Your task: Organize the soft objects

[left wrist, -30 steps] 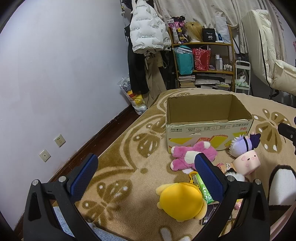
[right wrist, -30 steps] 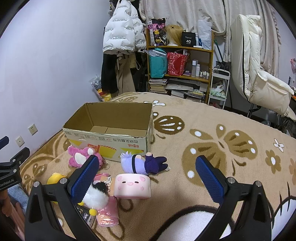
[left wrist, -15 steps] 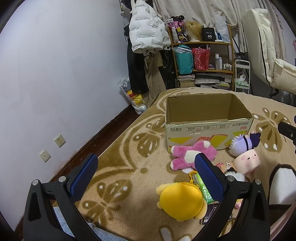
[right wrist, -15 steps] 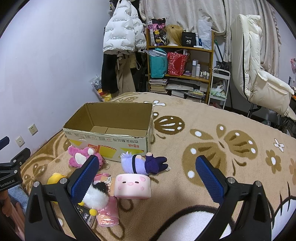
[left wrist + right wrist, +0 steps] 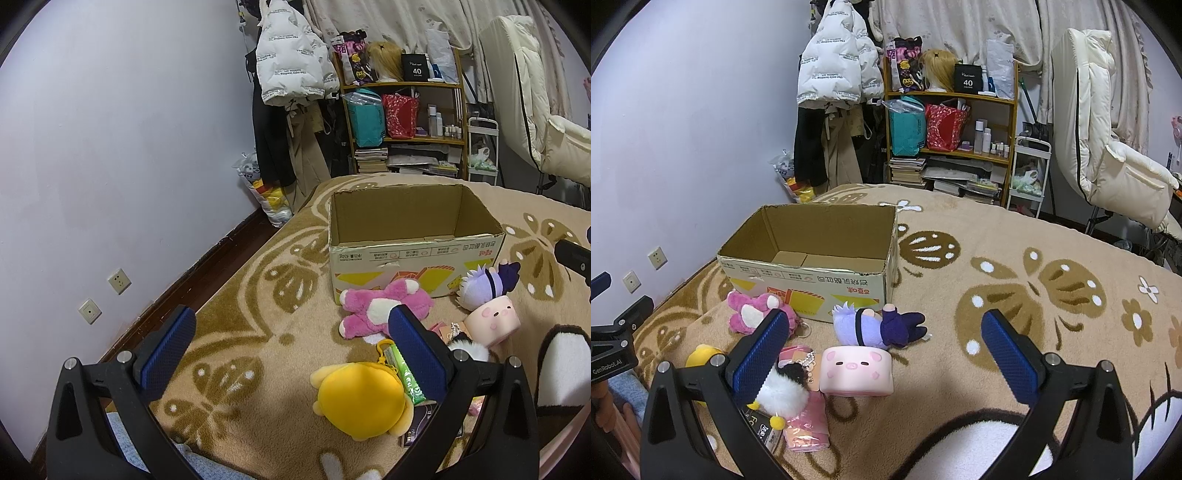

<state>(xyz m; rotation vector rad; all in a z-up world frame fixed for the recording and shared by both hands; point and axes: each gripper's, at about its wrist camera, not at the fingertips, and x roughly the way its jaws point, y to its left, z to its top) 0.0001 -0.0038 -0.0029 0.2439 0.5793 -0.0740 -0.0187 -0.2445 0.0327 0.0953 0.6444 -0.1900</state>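
Nothing has shifted since the earlier frames: both tools and every toy sit where they were. Left gripper [image 5: 291,347] hangs wide open above the patterned blanket [image 5: 240,295], holding nothing; its right finger overlaps the view of the pink plush [image 5: 373,312] without visible contact. Right gripper [image 5: 882,349] is likewise spread wide and empty, hovering over the toy cluster.

Cardboard box [image 5: 812,266] stands upright and open-topped on the blanket, its long axis running left to right in the right wrist view, printed side facing the cameras, interior bare. Pink plush lies flat against the box's front left corner, white belly up, limbs splayed. Purple-haired doll [image 5: 879,326] lies on its side just before the box front, long axis parallel to it, head to the left, dark legs to the right. Pink pig cushion [image 5: 855,374] sits immediately in front of the doll, face toward the camera. Black-and-white fluffy toy [image 5: 783,391] rests on a pink packet [image 5: 805,428] left of the pig. Yellow plush [image 5: 360,397] lies nearest the left gripper, back upward, a green packet [image 5: 404,374] beside it.
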